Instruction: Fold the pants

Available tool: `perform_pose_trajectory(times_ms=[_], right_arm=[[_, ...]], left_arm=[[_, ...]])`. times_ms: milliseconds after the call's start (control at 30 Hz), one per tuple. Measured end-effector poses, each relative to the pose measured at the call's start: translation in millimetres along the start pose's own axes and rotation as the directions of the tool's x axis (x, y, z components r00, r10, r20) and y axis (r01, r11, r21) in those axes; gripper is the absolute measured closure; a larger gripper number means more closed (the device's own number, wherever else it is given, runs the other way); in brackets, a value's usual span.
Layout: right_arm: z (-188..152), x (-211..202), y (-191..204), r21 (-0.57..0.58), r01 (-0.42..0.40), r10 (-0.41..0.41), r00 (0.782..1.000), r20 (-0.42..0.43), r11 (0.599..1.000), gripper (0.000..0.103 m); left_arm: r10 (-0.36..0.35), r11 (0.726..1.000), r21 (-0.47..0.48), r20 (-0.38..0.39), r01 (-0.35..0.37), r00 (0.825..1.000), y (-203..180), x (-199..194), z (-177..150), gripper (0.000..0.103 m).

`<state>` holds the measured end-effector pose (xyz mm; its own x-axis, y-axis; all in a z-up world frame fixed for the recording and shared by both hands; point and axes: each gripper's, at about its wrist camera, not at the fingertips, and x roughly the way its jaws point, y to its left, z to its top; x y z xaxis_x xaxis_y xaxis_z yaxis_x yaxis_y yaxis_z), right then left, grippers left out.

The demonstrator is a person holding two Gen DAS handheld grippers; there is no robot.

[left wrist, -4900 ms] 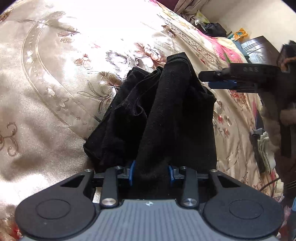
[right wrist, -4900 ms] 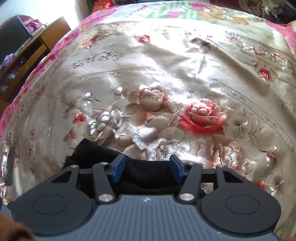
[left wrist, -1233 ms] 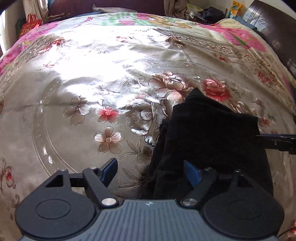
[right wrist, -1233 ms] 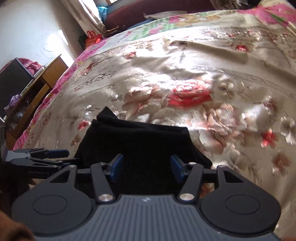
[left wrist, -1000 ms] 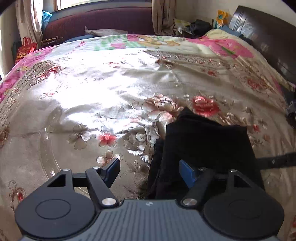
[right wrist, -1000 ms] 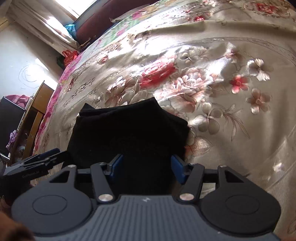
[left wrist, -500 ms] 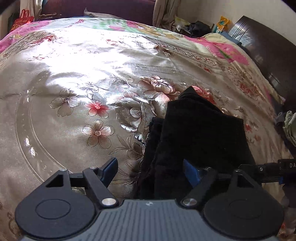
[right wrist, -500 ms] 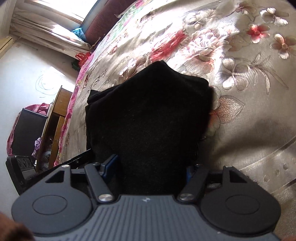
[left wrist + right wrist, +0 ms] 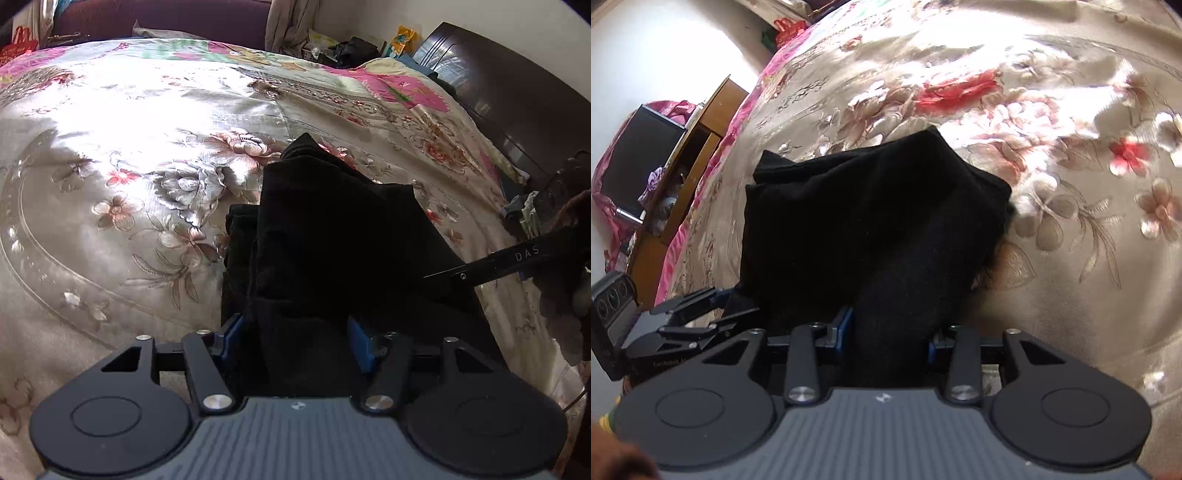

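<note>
Both grippers have come in on the near edge of the black pants [image 9: 332, 236] since half a second ago, and their jaws have just been closing, each with dark cloth between them. Seen from the left wrist, the left gripper [image 9: 293, 341] now has its blue pads [image 9: 232, 336] set on either side of a thick fold at the near end of the bundle; the cloth fills the gap, and the pads look pressed against it, so it reads as clenched on the pants. From the right wrist, the right gripper [image 9: 888, 338] stands narrower, its blue pads [image 9: 844, 328] tight against a raised ridge of the same cloth, grasping it. The pants lie as a folded black heap on the floral satin bedspread [image 9: 129, 155], a little right of the middle in the left view, with a pointed corner at the far end and a second, lower layer showing along the left side. In the right view the heap spreads to the left and far side of the jaws, and the left gripper's black frame shows at the near left, its fingers reaching to the heap's edge. A wooden cabinet [image 9: 687, 155] stands past the bed's left edge there, and a dark headboard [image 9: 517, 92] runs along the far right in the left view.
</note>
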<state>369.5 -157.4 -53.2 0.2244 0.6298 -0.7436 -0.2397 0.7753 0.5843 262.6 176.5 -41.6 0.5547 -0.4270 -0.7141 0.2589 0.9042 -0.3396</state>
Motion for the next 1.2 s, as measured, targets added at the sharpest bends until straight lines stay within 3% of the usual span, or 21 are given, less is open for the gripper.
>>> perform_pose_trajectory(times_ms=[100, 167, 300, 400, 467, 567, 733, 800, 867, 1000, 1200], right_arm=[[-22, -5, -4, 0.041, 0.001, -0.003, 0.999, 0.049, 0.999, 0.065], [-32, 0, -5, 0.01, 0.017, -0.017, 0.995, 0.102, 1.0, 0.062], [-36, 3, -23, 0.065, -0.054, 0.044, 0.988, 0.147, 0.996, 0.06], [-42, -11, -30, 0.112, -0.087, 0.065, 0.98, 0.189, 0.99, 0.056], [-53, -33, -21, 0.081, -0.049, 0.027, 0.968, 0.25, 0.996, 0.055], [-81, -67, -7, 0.036, -0.006, -0.006, 0.944, 0.331, 0.999, 0.054], [-141, -100, 15, 0.012, 0.047, -0.048, 0.921, 0.387, 0.999, 0.053], [-161, -106, 25, 0.012, 0.083, -0.081, 0.914, 0.398, 0.996, 0.053], [-179, -108, 33, 0.024, 0.106, -0.106, 0.902, 0.418, 0.994, 0.052], [-200, -102, 51, 0.035, 0.164, -0.164, 0.897, 0.411, 0.986, 0.05], [-226, -94, 72, -0.01, 0.288, -0.261, 0.883, 0.39, 0.958, 0.05]], left_arm=[[0.011, 0.999, -0.036, 0.007, -0.011, 1.0, -6, 1, -8, 0.03], [0.05, 0.999, -0.008, 0.031, -0.05, 0.998, -14, 7, -14, 0.023], [0.122, 0.991, 0.047, 0.07, -0.125, 0.99, -27, 16, -22, 0.01], [0.135, 0.991, -0.007, 0.065, -0.135, 0.989, -22, 8, -16, 0.009], [0.179, 0.983, -0.054, 0.06, -0.176, 0.982, -18, -2, -14, 0.009], [0.272, 0.961, -0.074, 0.078, -0.267, 0.959, -21, -19, -18, 0.009], [0.457, 0.888, -0.008, 0.132, -0.46, 0.879, -63, -48, -27, 0.009], [0.483, 0.871, 0.015, 0.161, -0.492, 0.861, -84, -64, -37, 0.01], [0.469, 0.875, 0.033, 0.189, -0.483, 0.863, -105, -80, -53, 0.01], [0.413, 0.903, 0.038, 0.2, -0.428, 0.889, -133, -98, -91, 0.009], [0.38, 0.922, -0.003, 0.204, -0.387, 0.902, -147, -105, -141, 0.009]])
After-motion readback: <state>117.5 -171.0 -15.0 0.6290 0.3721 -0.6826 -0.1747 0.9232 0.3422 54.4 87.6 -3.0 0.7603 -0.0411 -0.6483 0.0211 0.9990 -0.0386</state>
